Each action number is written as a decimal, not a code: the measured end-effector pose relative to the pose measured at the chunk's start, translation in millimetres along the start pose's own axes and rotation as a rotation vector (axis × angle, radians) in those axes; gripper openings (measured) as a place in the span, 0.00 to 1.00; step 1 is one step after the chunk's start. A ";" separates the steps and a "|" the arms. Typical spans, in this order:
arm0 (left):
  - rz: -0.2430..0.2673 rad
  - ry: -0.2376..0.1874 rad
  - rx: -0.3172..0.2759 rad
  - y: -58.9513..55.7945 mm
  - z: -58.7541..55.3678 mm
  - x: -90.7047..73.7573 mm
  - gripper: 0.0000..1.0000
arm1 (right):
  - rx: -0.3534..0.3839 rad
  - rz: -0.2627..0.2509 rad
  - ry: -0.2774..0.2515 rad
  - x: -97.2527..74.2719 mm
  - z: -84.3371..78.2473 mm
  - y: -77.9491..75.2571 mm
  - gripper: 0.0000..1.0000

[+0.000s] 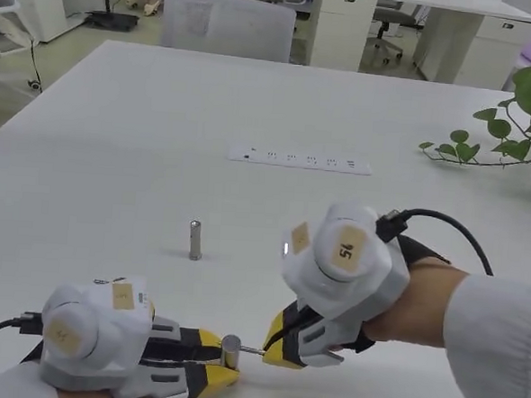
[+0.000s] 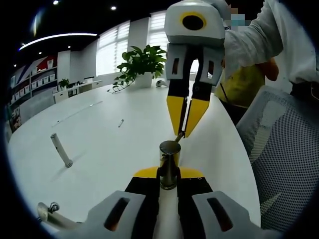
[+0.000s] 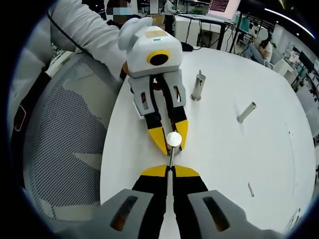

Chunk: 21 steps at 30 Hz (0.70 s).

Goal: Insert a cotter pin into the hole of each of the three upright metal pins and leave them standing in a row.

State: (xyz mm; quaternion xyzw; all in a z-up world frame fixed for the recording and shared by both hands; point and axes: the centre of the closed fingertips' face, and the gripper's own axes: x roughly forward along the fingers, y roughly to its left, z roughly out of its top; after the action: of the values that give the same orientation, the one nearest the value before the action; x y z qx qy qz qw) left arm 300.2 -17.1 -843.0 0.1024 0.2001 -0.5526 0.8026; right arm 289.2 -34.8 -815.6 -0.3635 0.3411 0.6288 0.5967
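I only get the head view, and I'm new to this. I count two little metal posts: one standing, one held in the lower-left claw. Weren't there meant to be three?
Observer: Yes. The right gripper view shows a third metal pin standing on the table, close beside the left gripper.
Operator: Are any of those thin pins left over?
Observer: In the left gripper view, one loose cotter pin lies flat on the table, towards the plant.

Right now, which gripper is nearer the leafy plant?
Right. The right gripper is toward the plant; the left gripper, holding a metal pin, sits farther, beyond it.
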 end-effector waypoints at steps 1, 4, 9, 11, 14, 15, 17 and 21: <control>0.000 0.000 0.000 -0.2 0.0 0.0 0.10 | -0.002 0.000 0.000 0.3 1.0 -0.1 0.03; -0.001 -0.001 0.000 -0.4 0.1 0.2 0.10 | -0.007 -0.001 -0.001 1.8 3.7 -0.9 0.03; 0.000 -0.003 -0.001 -0.7 0.4 0.1 0.10 | -0.014 -0.001 -0.004 3.8 7.8 -1.4 0.03; 0.000 -0.003 -0.001 -1.0 0.4 0.0 0.10 | -0.016 -0.001 -0.004 4.7 9.3 -1.3 0.03; 0.000 -0.005 -0.002 -1.1 0.5 0.0 0.10 | -0.024 -0.001 -0.002 6.0 11.2 -1.8 0.03; 0.000 -0.005 -0.003 -1.1 0.5 0.0 0.10 | -0.024 -0.001 -0.002 6.2 11.4 -1.9 0.03; 0.001 -0.006 -0.004 -0.9 0.5 -0.1 0.10 | -0.029 -0.002 -0.001 6.7 12.4 -2.0 0.03; 0.000 -0.006 -0.003 -1.3 0.4 0.0 0.10 | -0.040 -0.001 0.006 7.4 13.5 -1.8 0.03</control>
State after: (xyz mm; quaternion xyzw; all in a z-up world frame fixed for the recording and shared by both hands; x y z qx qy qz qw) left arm 299.1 -17.8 -842.5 0.0995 0.1986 -0.5524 0.8034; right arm 290.1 -19.3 -815.2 -0.3773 0.3301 0.6342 0.5887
